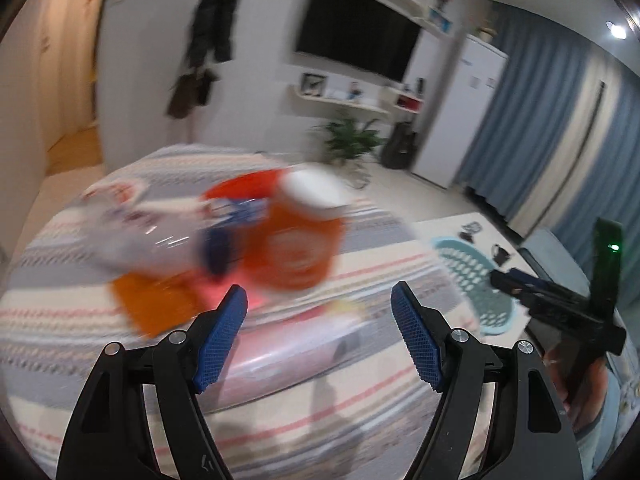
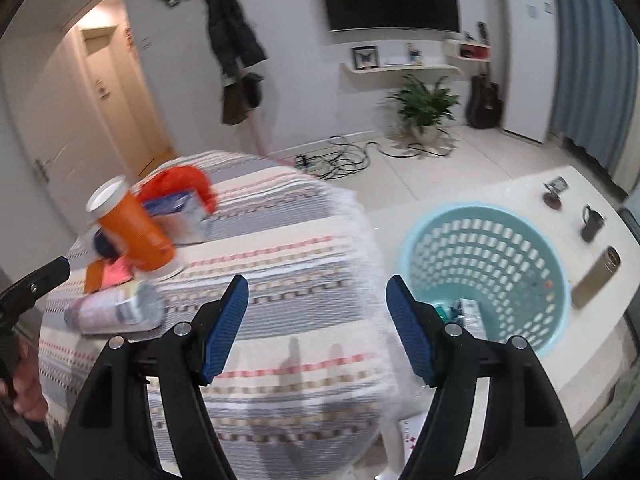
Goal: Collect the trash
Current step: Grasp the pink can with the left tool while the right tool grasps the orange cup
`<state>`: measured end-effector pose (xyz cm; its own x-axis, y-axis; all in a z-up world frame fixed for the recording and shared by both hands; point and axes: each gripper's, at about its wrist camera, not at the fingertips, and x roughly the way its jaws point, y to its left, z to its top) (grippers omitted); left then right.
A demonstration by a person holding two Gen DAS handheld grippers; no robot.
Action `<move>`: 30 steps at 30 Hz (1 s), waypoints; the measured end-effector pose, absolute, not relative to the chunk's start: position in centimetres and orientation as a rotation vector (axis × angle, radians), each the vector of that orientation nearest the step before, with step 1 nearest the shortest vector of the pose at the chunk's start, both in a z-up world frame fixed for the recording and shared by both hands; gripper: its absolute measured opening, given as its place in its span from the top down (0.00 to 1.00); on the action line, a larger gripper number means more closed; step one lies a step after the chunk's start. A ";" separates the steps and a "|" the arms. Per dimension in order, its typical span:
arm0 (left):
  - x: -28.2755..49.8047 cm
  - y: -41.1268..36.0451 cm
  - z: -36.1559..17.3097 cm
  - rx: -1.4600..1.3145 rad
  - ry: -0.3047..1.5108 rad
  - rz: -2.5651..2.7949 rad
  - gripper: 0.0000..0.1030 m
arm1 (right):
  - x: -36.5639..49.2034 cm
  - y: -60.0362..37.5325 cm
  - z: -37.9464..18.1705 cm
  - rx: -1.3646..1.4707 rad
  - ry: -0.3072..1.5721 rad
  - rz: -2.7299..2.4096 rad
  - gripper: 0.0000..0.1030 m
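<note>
An orange cup with a white rim (image 1: 298, 236) (image 2: 134, 232) stands among trash on the striped tablecloth (image 2: 280, 248). Around it are a red plastic bag (image 2: 180, 182), a blue-white packet (image 2: 180, 212), orange paper (image 1: 152, 304) and a crumpled clear wrapper (image 2: 116, 310). My left gripper (image 1: 318, 300) is open and empty, just short of the cup; the left wrist view is blurred. My right gripper (image 2: 316, 288) is open and empty over the table's right edge. A light-blue perforated basket (image 2: 484, 264) (image 1: 472, 276) stands on the floor to the right, with some trash inside.
A white low table (image 2: 560, 192) behind the basket carries a dark mug (image 2: 592, 222), a metal flask (image 2: 596, 276) and small items. Cables (image 2: 344, 156), a potted plant (image 2: 424, 104) and a guitar (image 2: 484, 100) are on the floor by the far wall.
</note>
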<state>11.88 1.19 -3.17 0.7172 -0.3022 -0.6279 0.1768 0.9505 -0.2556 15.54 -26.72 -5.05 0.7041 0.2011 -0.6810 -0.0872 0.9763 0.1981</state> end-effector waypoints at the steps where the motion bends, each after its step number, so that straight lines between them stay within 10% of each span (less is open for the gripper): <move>1: 11.9 2.3 -3.4 -0.188 0.740 -0.251 0.29 | 15.5 -26.1 -5.1 0.148 0.775 0.170 0.34; 11: 12.1 7.4 -7.1 -0.272 0.902 -0.370 0.31 | 15.3 -22.8 -5.5 0.107 0.807 0.209 0.34; 30: 10.9 -5.3 -9.1 -0.010 1.020 -0.454 0.36 | 15.4 -21.8 -6.0 0.101 0.831 0.250 0.34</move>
<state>10.90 -5.33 -9.11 0.4390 -0.3700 -0.8188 0.3607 0.9072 -0.2166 15.41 -21.81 -6.03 0.6471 0.2586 -0.7172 -0.1801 0.9659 0.1859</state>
